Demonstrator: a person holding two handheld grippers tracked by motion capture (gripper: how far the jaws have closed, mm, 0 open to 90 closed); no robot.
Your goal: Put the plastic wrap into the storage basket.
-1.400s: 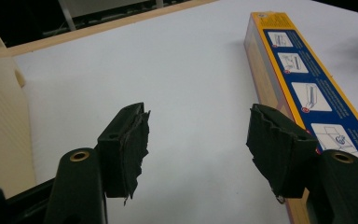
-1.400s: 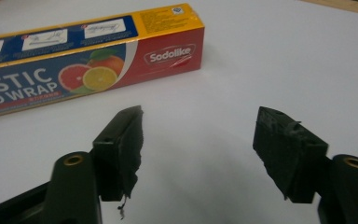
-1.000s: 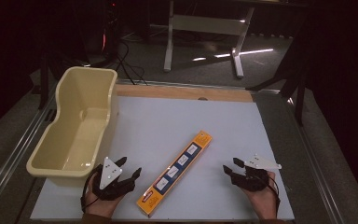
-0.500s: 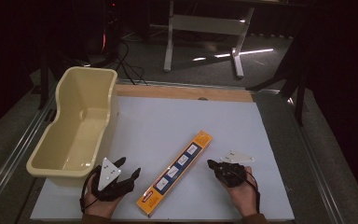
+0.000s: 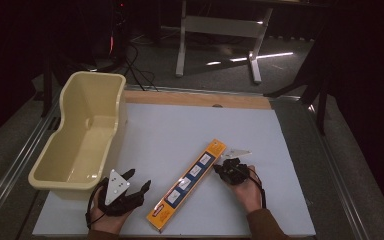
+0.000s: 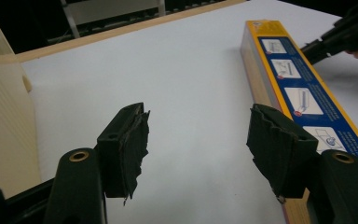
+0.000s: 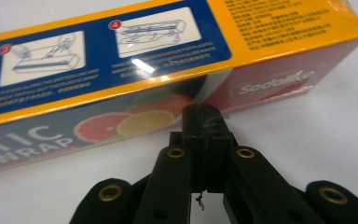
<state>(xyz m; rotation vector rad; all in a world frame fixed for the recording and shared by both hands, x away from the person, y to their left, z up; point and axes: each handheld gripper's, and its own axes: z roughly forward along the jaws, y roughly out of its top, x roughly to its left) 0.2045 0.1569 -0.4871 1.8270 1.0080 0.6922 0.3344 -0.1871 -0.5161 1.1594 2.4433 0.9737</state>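
A long orange and blue plastic-wrap box [image 5: 189, 184] lies diagonally on the white table [image 5: 180, 130]. My right gripper [image 5: 219, 169] is shut with nothing between its jaws, its tip touching or nearly touching the box's [image 7: 121, 60] long side near the far end. My left gripper [image 5: 141, 186] rests near the table's front edge, left of the box's near end. Its jaws stand open with bare table between them, and the box [image 6: 298, 93] runs along its right finger [image 6: 279, 149]. The right gripper [image 6: 349, 35] shows farther off in the left gripper view.
A cream plastic tub [image 5: 82, 132] stands at the table's left side, close behind my left gripper; its wall [image 6: 4, 116] is at the left of the left gripper view. A wooden strip [image 5: 195, 99] edges the far side of the table.
My right gripper has moved left across the table from the right side up to the box's long side. The left gripper and the box have stayed in place.
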